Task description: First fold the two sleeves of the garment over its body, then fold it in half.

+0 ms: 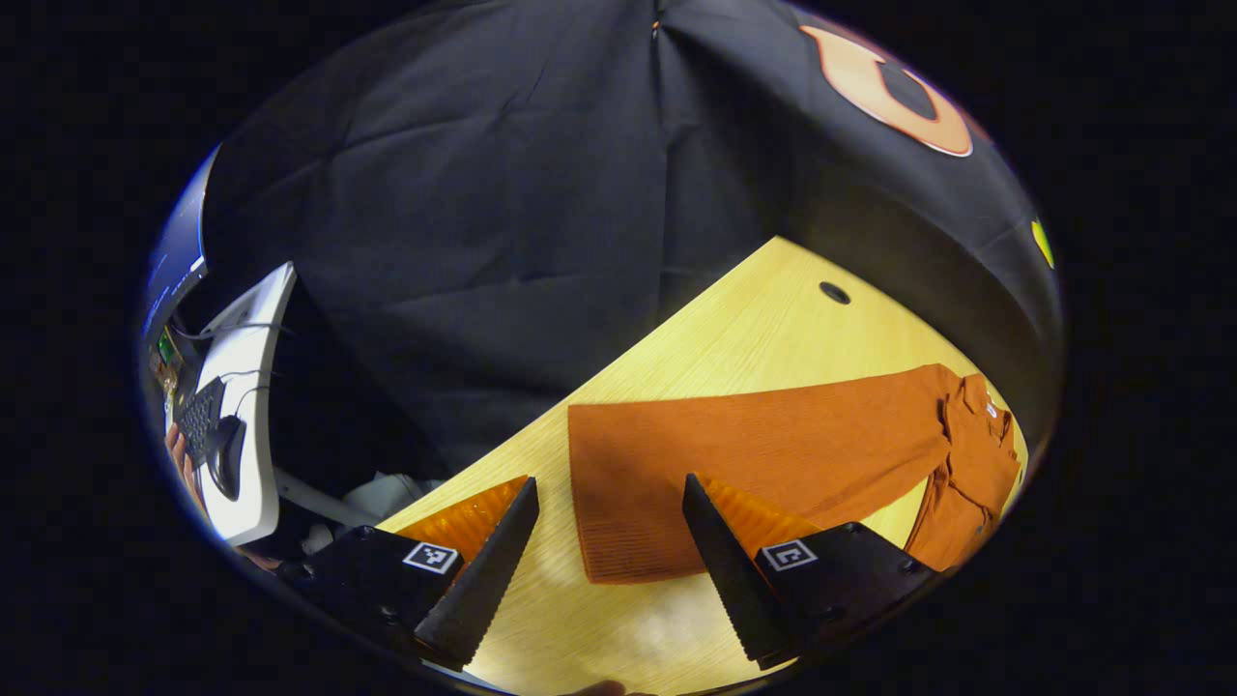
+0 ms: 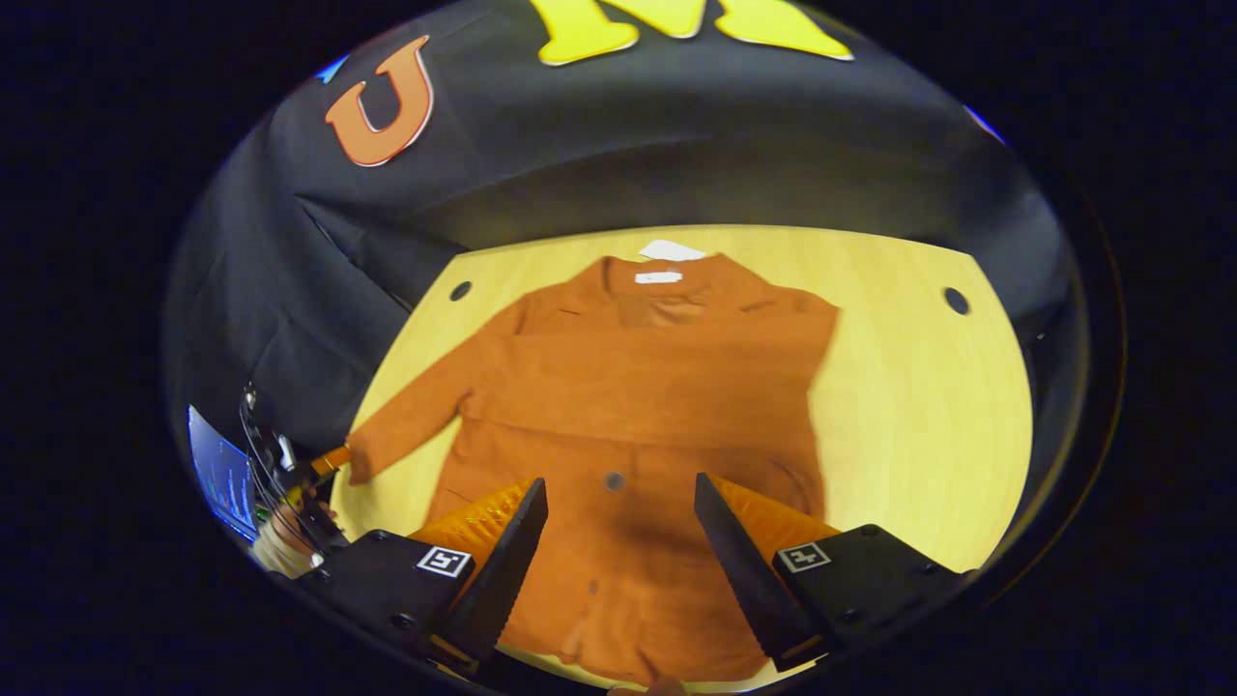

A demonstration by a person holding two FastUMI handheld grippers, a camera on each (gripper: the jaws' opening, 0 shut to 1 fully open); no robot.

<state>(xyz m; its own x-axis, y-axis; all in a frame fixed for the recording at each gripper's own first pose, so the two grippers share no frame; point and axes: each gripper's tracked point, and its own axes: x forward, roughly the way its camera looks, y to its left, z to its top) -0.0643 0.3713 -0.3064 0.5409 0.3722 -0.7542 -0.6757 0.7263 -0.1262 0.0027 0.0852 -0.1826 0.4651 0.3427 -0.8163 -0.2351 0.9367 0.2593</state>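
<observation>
An orange knitted garment lies flat on the wooden table, collar far and hem near. One sleeve is folded across the chest. The other sleeve stretches out flat to the side, and its ribbed cuff ends near the table's edge. My left gripper hovers open over that cuff with nothing between its fingers. In the right gripper view the left gripper shows small at the cuff's end. My right gripper stands open above the lower body of the garment, holding nothing.
The table has round cable holes near its far edge. Bare wood lies to the right of the garment. Beyond the table's left side stands a white desk with a keyboard and a screen.
</observation>
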